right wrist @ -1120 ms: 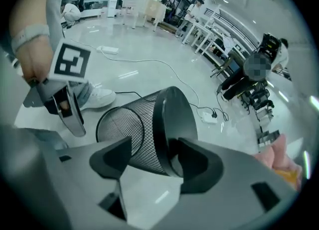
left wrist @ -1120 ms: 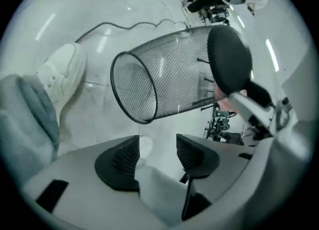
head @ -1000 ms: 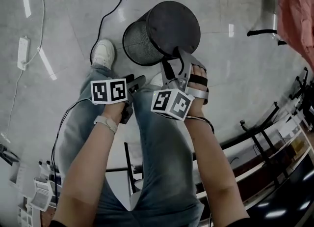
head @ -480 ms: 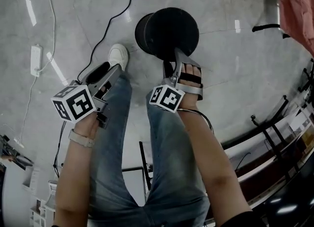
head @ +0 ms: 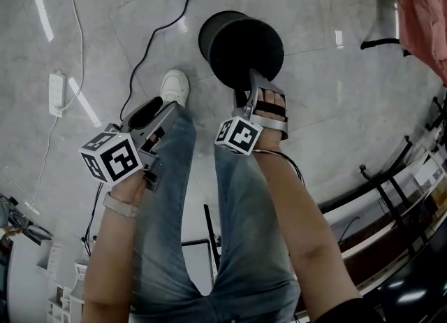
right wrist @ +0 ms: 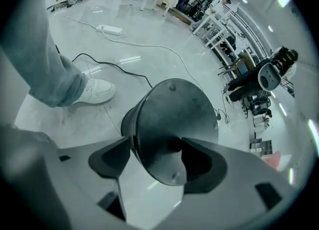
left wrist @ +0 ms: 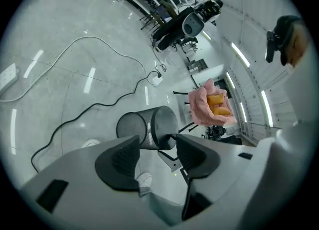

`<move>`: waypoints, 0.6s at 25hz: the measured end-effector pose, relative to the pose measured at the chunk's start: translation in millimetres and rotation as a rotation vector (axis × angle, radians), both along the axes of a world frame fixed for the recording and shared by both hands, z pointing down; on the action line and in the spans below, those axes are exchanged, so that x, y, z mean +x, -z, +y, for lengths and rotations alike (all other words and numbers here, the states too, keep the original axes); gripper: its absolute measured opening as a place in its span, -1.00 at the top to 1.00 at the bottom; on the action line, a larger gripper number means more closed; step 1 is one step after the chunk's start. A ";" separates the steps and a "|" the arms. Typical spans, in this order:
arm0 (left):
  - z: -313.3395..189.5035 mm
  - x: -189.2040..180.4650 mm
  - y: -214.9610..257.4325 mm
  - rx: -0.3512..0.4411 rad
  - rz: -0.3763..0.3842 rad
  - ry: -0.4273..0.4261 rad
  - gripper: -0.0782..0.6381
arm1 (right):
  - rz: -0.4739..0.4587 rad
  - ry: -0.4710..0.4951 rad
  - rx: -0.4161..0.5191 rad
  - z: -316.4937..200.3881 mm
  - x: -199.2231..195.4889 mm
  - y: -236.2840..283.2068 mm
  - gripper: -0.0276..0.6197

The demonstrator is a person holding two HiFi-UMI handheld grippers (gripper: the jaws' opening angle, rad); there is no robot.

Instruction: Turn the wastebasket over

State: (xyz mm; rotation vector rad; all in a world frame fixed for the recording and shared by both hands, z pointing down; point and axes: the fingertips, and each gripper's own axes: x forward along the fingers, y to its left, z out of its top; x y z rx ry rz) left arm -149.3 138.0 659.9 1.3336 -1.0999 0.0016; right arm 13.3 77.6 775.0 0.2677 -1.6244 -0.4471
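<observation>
A: What has been altered in the last second?

B: The wastebasket [head: 241, 38] has been swung round. A second ago it was tilted with its open mouth shown; now its solid base is turned upward and the mouth is hidden underneath.

A: How is it held?

B: Its base edge is clamped between the jaws of the right gripper [head: 262, 84], which are set fairly wide, one against the mesh wall and the other on the base. The basket sits directly ahead of that gripper's tips.

A: And the other one?

B: The left gripper [head: 155, 110] has been drawn away, well apart from the basket, which now lies far ahead of it. Its jaws are spread wide and nothing is held between them; only a shoe [head: 174, 87] is close by.

A: What does that mean for the task?

B: The turn is judged nearly done, with only one grip needed. Whether the rim has been set on the floor [head: 335, 105] cannot be told, so lowering and release are judged to remain.
</observation>
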 end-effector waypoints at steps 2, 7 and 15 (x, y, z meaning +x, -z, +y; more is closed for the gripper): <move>-8.3 -1.5 5.1 0.023 -0.008 -0.012 0.13 | -0.008 -0.012 -0.019 -2.3 0.7 3.4 -0.05; -35.4 11.2 42.3 0.139 0.026 -0.099 0.17 | -0.126 -0.095 -0.088 -9.2 -1.8 39.9 -0.16; -85.5 58.3 173.7 0.470 -0.008 -0.280 0.56 | -0.627 -0.449 -0.267 -46.4 -1.7 180.3 -0.15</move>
